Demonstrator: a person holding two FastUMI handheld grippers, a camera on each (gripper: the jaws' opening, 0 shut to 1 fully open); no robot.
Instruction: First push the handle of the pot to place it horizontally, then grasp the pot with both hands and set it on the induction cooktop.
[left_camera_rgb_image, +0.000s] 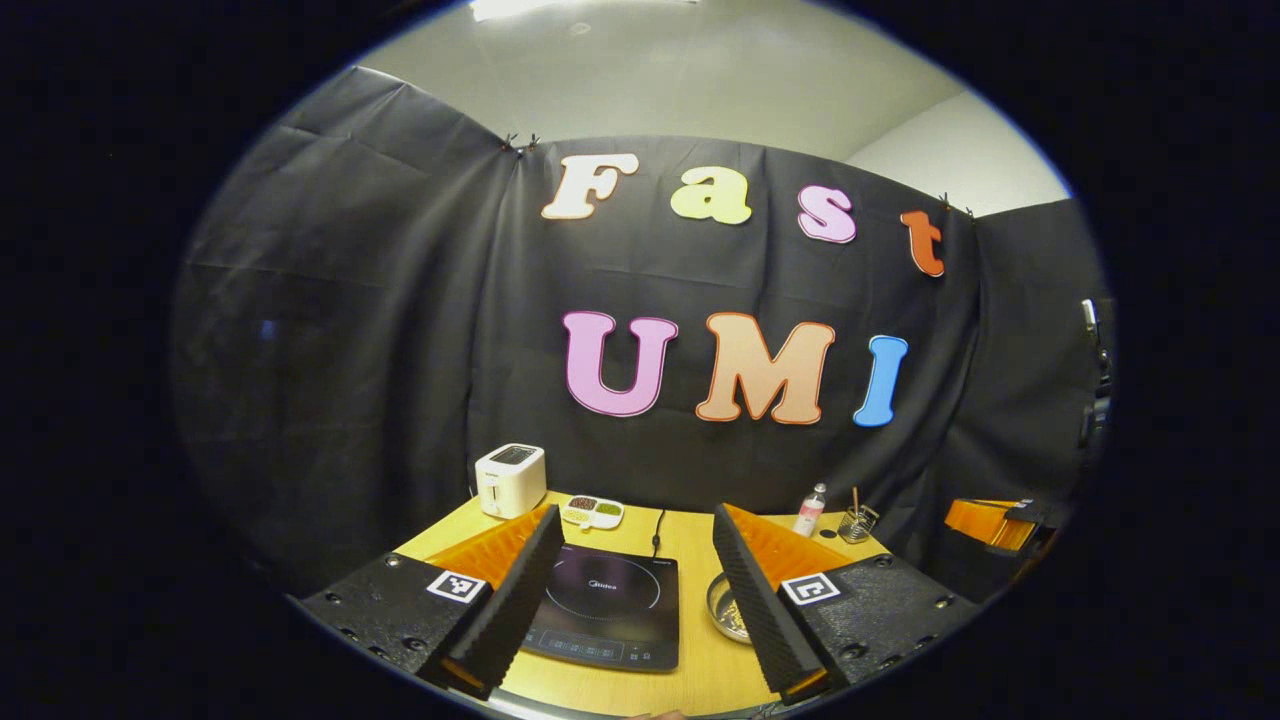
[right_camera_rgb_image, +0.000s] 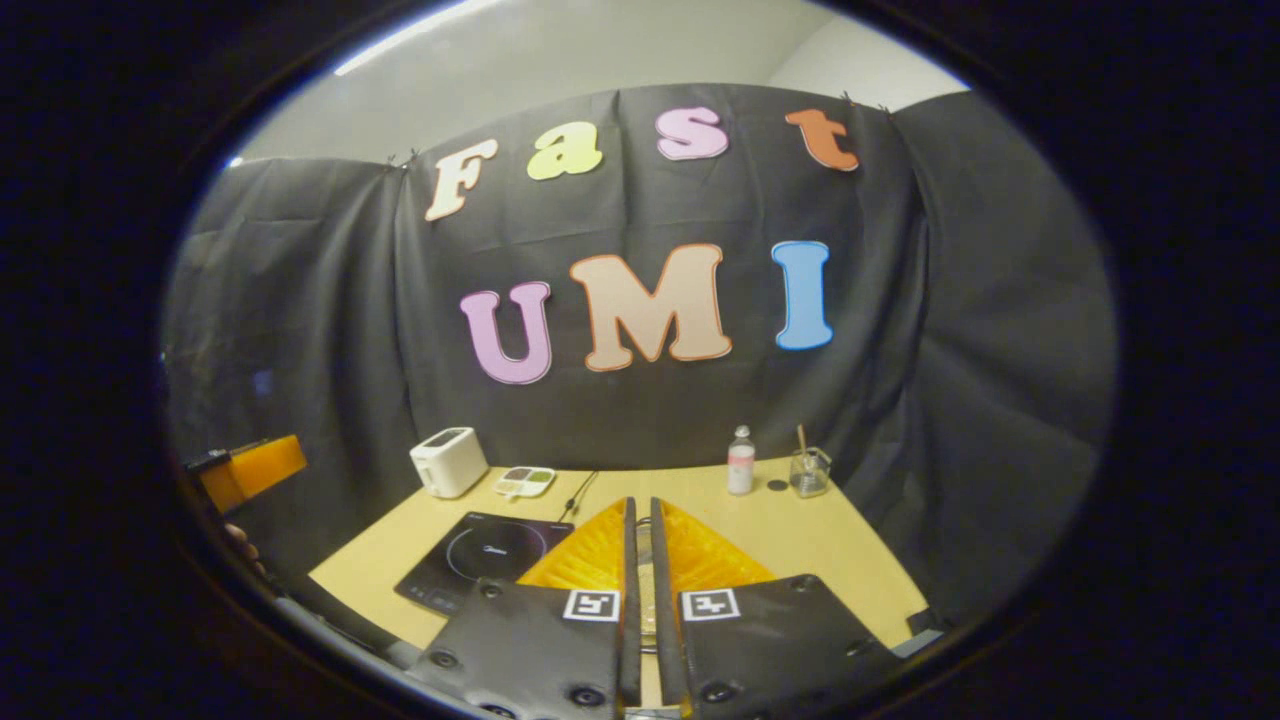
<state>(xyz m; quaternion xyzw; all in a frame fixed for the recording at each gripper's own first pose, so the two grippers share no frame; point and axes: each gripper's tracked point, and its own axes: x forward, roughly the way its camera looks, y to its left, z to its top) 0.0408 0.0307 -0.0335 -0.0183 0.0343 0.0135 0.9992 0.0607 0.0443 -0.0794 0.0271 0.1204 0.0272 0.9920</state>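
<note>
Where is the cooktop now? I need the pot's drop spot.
The cooktop lies flat on the table, between the left gripper's open jaws in its view, with the toaster behind it to the left.

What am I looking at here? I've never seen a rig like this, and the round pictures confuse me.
There is no robot here. A person holds a two-finger claw in each hand, and a wide-angle camera rides on each one, looking forward along its fingers.

The left gripper view is taken from the left claw, whose fingers stand wide open. Between them, on the wooden table, lies a black induction cooktop. A metal pot peeks out beside one finger.

The right gripper view is taken from the right claw, whose fingers are nearly together. Neither claw holds anything.

At the back stand a white toaster, a divided snack dish, a small bottle and a glass jar.
</note>
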